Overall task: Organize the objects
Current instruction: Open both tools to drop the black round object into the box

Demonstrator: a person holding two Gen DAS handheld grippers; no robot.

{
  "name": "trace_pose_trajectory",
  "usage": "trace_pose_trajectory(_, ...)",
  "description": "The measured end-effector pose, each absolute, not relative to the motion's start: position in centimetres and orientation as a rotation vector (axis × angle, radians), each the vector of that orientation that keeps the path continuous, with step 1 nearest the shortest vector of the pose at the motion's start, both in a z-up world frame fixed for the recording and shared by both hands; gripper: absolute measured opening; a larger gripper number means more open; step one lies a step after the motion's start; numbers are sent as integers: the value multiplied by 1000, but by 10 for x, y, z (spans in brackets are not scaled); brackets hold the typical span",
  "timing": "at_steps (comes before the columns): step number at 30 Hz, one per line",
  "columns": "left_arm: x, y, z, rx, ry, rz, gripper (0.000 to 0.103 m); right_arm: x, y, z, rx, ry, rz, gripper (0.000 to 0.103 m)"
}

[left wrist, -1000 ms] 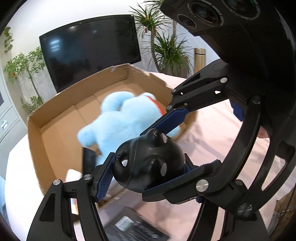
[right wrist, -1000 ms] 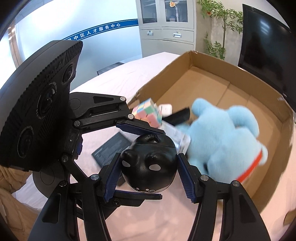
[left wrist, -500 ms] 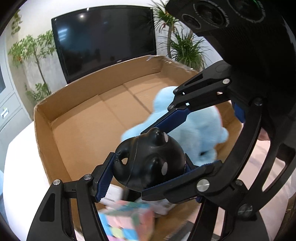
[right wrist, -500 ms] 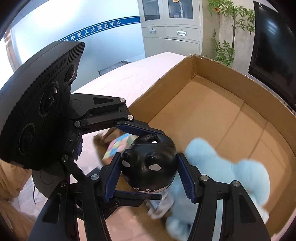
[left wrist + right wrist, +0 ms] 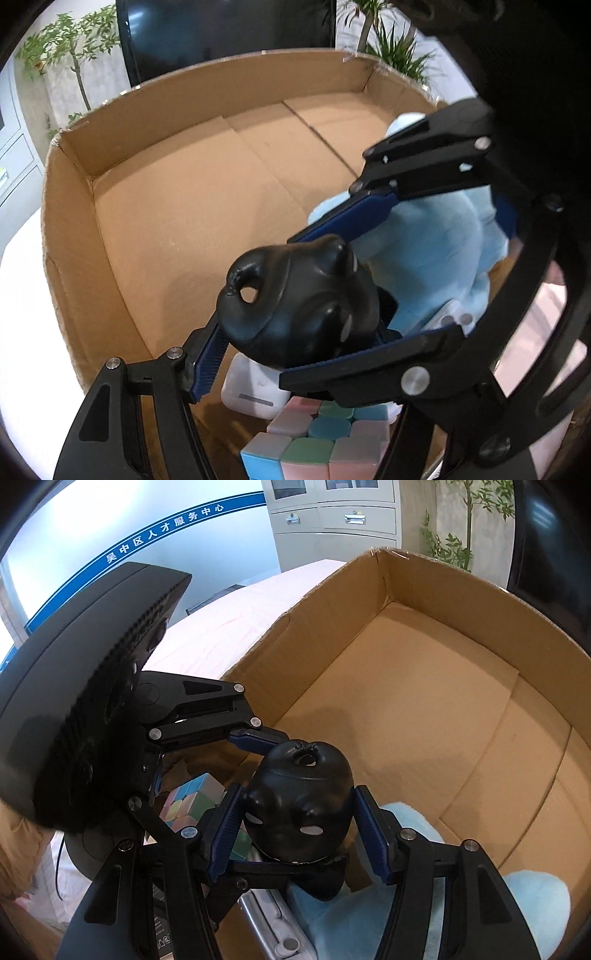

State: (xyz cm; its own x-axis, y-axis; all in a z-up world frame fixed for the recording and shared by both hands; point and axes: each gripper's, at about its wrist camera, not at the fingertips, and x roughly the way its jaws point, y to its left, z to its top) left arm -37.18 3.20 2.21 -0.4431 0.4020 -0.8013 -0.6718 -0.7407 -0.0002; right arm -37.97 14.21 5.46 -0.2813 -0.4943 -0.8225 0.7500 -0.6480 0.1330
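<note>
The black toy head (image 5: 295,299) is squeezed by your left gripper (image 5: 291,295) and right gripper (image 5: 297,827) together, over the cardboard box (image 5: 177,206).

Matt cardboard box (image 5: 177,192); fluffy plush toy (image 5: 436,251).

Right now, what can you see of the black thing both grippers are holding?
The black figure is a smooth, rounded head-like shape, looking like matte rubber or plastic, with pale oval marks and a small hole in a knob on top. The left gripper and right gripper both clamp it between blue pads, over the cardboard box. Its underside is hidden.
</note>
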Motion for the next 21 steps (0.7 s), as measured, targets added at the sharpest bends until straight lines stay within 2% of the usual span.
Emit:
trace_pose_trajectory(3,-370,37,19,-1127,465,2203,70,-379,139,53,1149,371,-1998,58)
trace_pose_trajectory(6,-374,37,21,-1134,489,2229,78,-378,140,54,1148,364,-2005,59)
trace_pose_trajectory(8,-372,34,24,-1128,482,2243,78,-375,142,57,1146,355,-2017,59)
trace_pose_trajectory(11,-365,28,31,-1105,460,2271,81,-372,147,61,1137,340,-2036,66)
trace_pose_trajectory(16,-349,13,52,-1041,446,2332,81,-348,163,77,1088,293,-2072,67)
trace_pose_trajectory(21,-294,-1,75,-891,512,2432,81,-303,188,96,993,257,-2095,69)
